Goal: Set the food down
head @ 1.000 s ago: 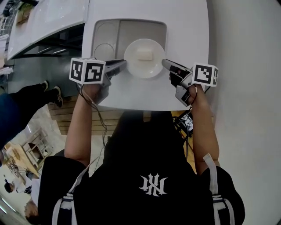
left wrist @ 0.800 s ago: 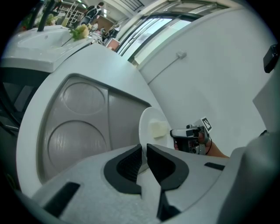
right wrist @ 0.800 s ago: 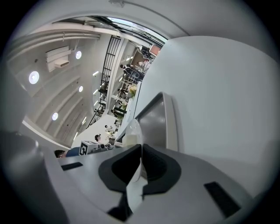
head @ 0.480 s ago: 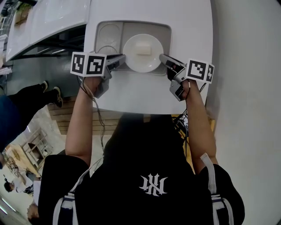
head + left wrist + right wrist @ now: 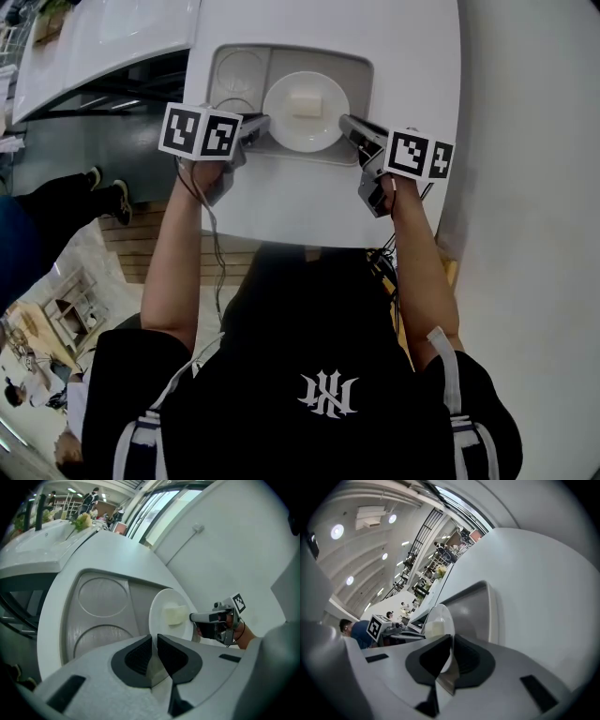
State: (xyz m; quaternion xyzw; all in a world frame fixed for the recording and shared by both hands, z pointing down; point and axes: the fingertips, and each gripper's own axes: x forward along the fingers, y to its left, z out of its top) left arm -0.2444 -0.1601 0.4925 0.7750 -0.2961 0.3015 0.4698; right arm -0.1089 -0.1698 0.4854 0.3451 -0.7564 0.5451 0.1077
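Observation:
A white round plate carries a pale block of food. It hangs over the large compartment of a grey tray on the white table. My left gripper is shut on the plate's left rim, my right gripper on its right rim. In the left gripper view the plate with the food stands past my left gripper, whose dark pads pinch the rim. In the right gripper view the plate is seen edge-on in my right gripper.
The tray has two round hollows at its left. The white table ends close in front of the person's body. A white wall runs along the right. Left of the table a gap drops to the floor, where another person's feet stand.
Both grippers have carried the plate farther from the person and over the tray's large compartment. The grips on the rim have not changed.

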